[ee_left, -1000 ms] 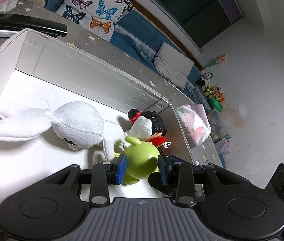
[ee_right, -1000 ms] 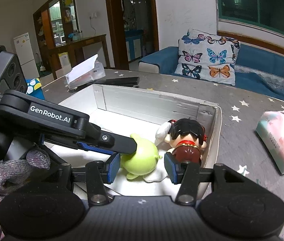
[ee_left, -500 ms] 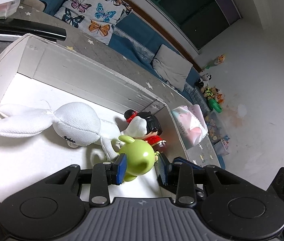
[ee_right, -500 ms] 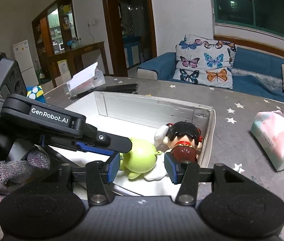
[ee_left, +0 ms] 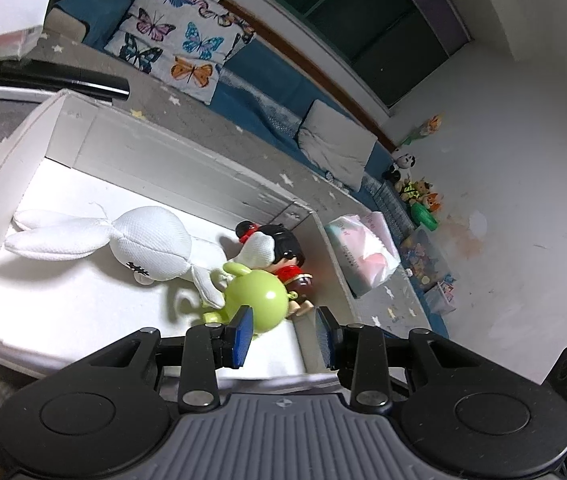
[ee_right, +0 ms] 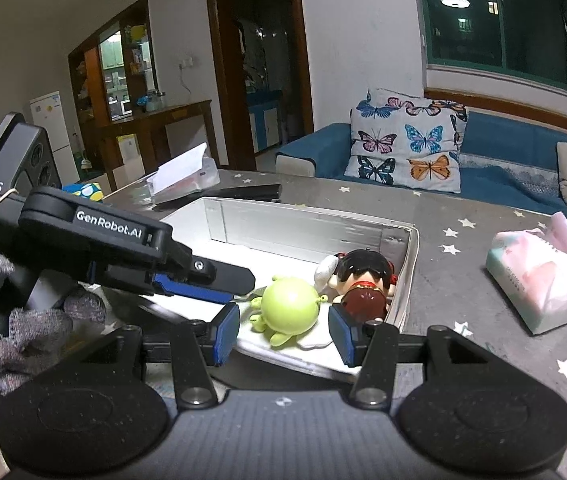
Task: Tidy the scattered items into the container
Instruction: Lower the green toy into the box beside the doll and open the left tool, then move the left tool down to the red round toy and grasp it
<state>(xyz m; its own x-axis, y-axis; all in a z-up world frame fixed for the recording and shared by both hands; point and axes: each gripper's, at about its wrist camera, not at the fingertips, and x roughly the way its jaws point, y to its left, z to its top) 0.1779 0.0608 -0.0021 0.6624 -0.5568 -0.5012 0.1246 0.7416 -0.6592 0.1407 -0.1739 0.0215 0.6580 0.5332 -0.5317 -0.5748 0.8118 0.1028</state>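
Note:
A white box on the table holds a white plush rabbit, a green round toy and a black-haired doll in red. My left gripper is open and empty just behind the green toy, over the box's near edge. It shows in the right wrist view reaching in from the left. My right gripper is open and empty, at the box's near rim, with the green toy beyond its fingers.
A pink and green tissue pack lies on the star-patterned table right of the box. A black remote and a clear box with paper sit beyond it. A blue sofa with a butterfly cushion stands behind.
My left gripper opened, let go of the green toy and drew back from it. The toy now rests in the box. The right gripper backed away slightly.

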